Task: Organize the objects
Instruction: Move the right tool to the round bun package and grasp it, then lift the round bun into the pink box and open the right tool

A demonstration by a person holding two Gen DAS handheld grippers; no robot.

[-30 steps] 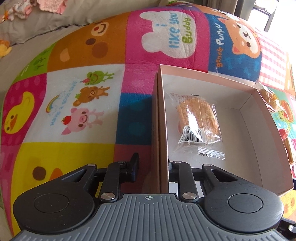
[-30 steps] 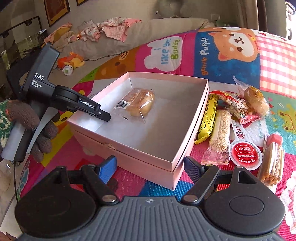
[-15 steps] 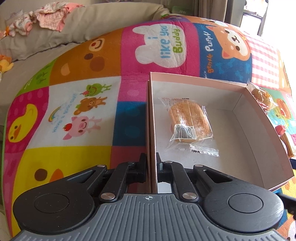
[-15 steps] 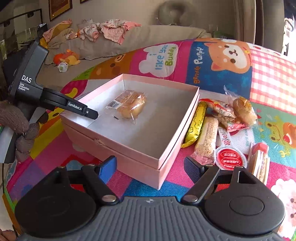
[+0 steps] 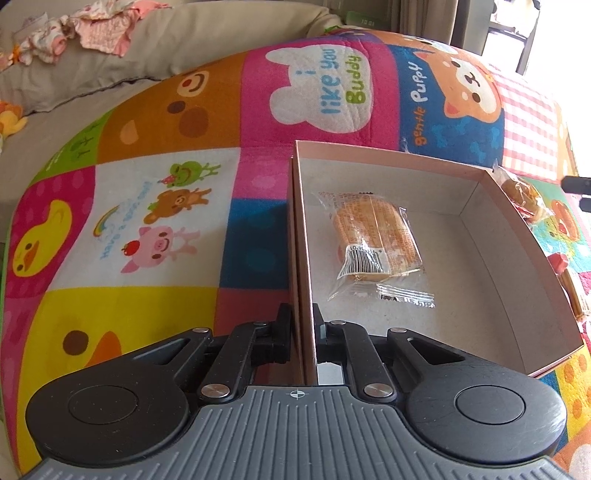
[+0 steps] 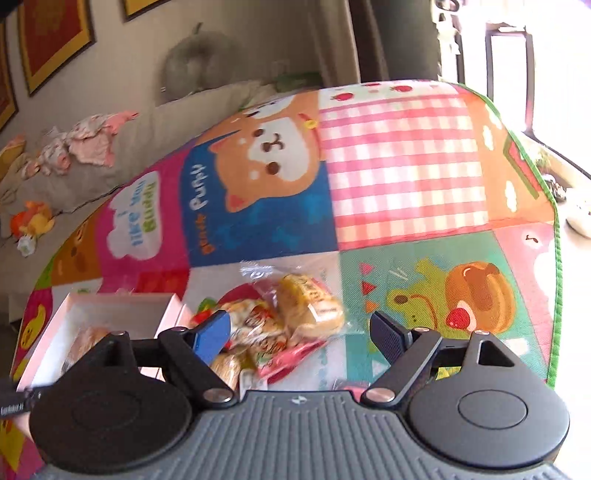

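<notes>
Left gripper (image 5: 299, 325): clamped on the near left wall of the pink box (image 5: 517, 258), one finger outside, one inside.
Right gripper (image 6: 300, 328): spread wide, gripping nothing, hanging over the snack pile (image 6: 273, 332).
Box count: one, lid off, sitting on the cartoon play mat (image 5: 147, 221).
Inside the box: one wrapped cake (image 5: 373, 240), lying flat toward the left wall, barcode label at its near end.
Box floor: bare cardboard to the right of the cake and along the far wall, plenty of landing room.
Outside the box: a jumble of packets just past the right wall; from the right wrist view, one round bun in clear wrap (image 6: 310, 310) on top, red-printed wrappers (image 6: 255, 325) beneath, exact number impossible to count through the blur.
Same pile from the left wrist view: only a sliver of wrapped bun (image 5: 521, 192) peeking over the far right corner.
Edges: box rim sharp and straight; mat's green border (image 6: 546, 206) at the far right, floor beyond.
Open room: wide stretch of mat left of the box; checked and frog panels right of and beyond the pile.
Background: one beige sofa (image 5: 184, 48) with heaped clothes (image 5: 74, 29).
</notes>
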